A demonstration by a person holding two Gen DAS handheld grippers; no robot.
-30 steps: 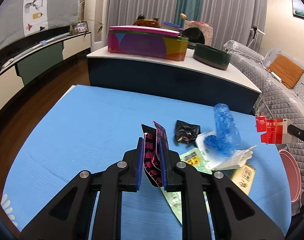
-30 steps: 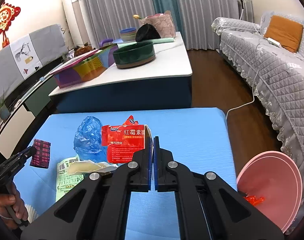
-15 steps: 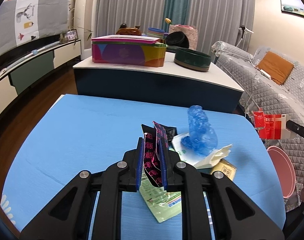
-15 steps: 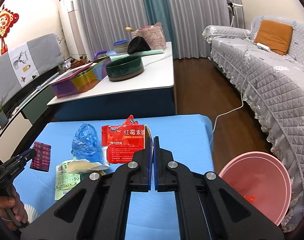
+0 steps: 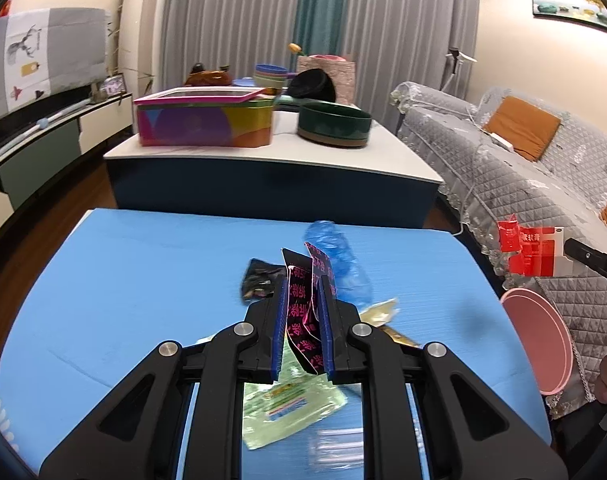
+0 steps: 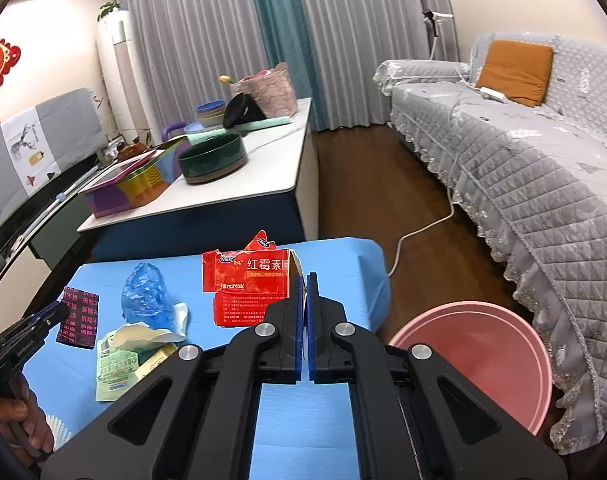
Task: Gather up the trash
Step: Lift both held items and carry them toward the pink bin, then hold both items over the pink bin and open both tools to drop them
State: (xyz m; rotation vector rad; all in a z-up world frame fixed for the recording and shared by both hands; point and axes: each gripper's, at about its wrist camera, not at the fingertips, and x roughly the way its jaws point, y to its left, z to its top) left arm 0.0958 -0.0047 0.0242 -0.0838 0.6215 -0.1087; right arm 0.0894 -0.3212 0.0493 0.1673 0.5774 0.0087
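Note:
My left gripper (image 5: 302,280) is shut on a black wrapper with pink print (image 5: 303,312) and holds it above the blue table (image 5: 143,264). My right gripper (image 6: 305,280) is shut on a torn red medicine box (image 6: 247,288), held above the table's right end. The pink bin (image 6: 479,360) stands on the floor just right of the table; it also shows in the left wrist view (image 5: 539,344). A blue plastic bag (image 6: 145,296), a green sachet (image 6: 115,364), a crumpled white paper (image 6: 151,334) and a black wrapper (image 5: 259,280) lie on the table.
A white-topped counter (image 5: 271,156) behind the table carries a colourful box (image 5: 203,120) and a dark green bowl (image 5: 333,124). A grey quilted sofa (image 6: 523,168) with an orange cushion runs along the right. A white cable (image 6: 423,228) lies on the wood floor.
Both grippers have moved right towards the pink bin with their trash still held. The bin now appears larger and closer in the right wrist view. The table litter has shifted left in the views.

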